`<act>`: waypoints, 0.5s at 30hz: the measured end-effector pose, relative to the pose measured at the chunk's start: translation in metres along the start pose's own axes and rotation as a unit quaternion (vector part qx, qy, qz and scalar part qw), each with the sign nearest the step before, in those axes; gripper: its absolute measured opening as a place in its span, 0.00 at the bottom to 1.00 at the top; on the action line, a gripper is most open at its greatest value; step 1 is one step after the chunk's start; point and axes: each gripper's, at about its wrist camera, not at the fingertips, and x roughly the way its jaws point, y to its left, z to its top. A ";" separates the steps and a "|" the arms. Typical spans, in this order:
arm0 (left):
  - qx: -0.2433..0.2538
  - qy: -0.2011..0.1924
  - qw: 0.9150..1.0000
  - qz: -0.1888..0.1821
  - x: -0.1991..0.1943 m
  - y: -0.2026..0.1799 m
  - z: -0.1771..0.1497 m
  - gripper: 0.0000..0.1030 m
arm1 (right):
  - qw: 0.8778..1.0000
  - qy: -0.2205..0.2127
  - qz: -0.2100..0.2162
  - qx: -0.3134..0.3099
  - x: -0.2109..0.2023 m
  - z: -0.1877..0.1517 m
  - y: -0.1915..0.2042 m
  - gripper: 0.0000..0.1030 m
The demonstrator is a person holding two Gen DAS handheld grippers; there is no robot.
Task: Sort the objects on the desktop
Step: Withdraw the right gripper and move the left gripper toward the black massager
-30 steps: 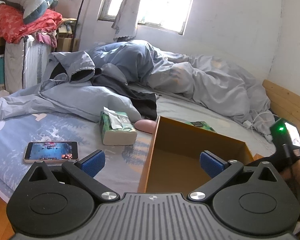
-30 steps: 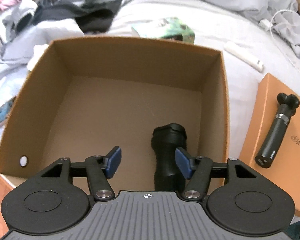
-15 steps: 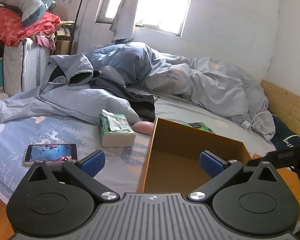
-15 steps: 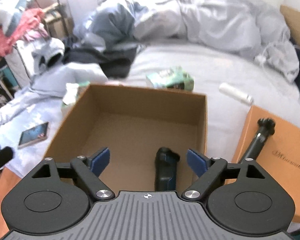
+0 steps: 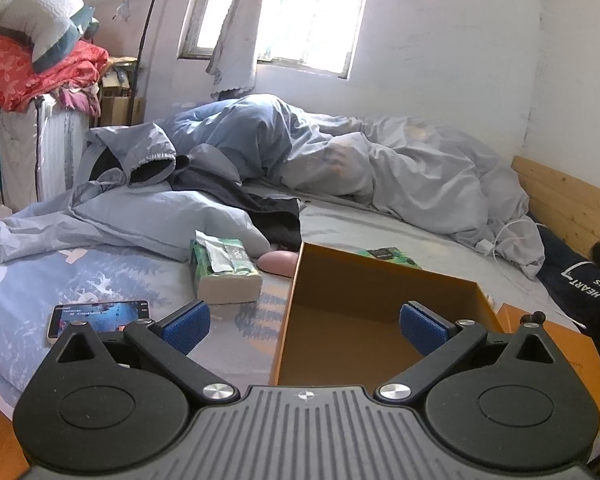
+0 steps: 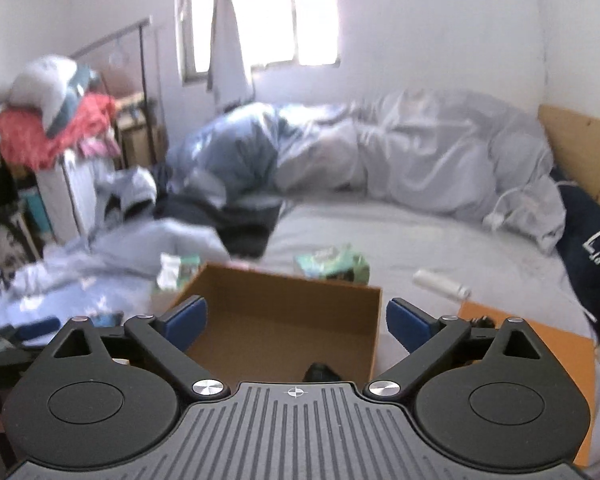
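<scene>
An open brown cardboard box (image 5: 380,280) (image 6: 284,292) stands on the bed near its front edge. A black cylindrical object (image 6: 320,372) lies inside it, only its top showing in the right wrist view. My left gripper (image 5: 304,326) is open and empty, held before the box's left wall. My right gripper (image 6: 296,320) is open and empty, raised above the box's near side. A phone (image 5: 98,316) with a lit screen lies left of the box. A green tissue pack (image 5: 224,268) (image 6: 176,272) lies behind it.
An orange box lid (image 6: 540,344) (image 5: 572,356) lies right of the box with a black tripod handle (image 5: 534,316) on it. A green packet (image 6: 332,266), a white tube (image 6: 440,286), a pink item (image 5: 278,262) and rumpled bedding (image 5: 380,168) lie beyond.
My right gripper has opened wider, let go of the black object in the box, and risen back and up. My left gripper has stayed nearly still.
</scene>
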 end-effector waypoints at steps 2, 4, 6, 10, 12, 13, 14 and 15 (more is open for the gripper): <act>0.003 -0.001 1.000 -0.006 -0.001 -0.001 0.000 1.00 | 1.000 -0.026 -0.003 0.003 -0.017 -0.002 -0.001 0.96; 0.008 -0.004 1.000 -0.012 -0.004 -0.004 -0.001 1.00 | 0.998 -0.055 -0.008 0.005 -0.037 -0.006 -0.002 0.98; 0.015 -0.007 1.000 -0.018 -0.006 -0.007 -0.001 1.00 | 0.997 -0.077 -0.013 0.010 -0.053 -0.010 -0.007 1.00; 0.033 -0.017 0.999 -0.026 -0.011 -0.015 -0.003 1.00 | 0.993 -0.117 -0.029 0.011 -0.080 -0.023 -0.016 1.00; 0.047 -0.028 0.998 -0.025 -0.014 -0.019 -0.003 1.00 | 0.991 -0.132 -0.034 0.015 -0.090 -0.034 -0.023 1.00; 0.052 -0.034 0.998 -0.026 -0.016 -0.021 -0.003 1.00 | 0.989 -0.139 -0.036 0.017 -0.095 -0.040 -0.027 1.00; 0.054 -0.038 0.997 -0.029 -0.018 -0.022 -0.003 1.00 | 0.989 -0.137 -0.046 0.015 -0.097 -0.047 -0.031 1.00; 0.055 -0.042 0.997 -0.035 -0.020 -0.024 -0.004 1.00 | 0.989 -0.136 -0.058 0.012 -0.099 -0.053 -0.034 1.00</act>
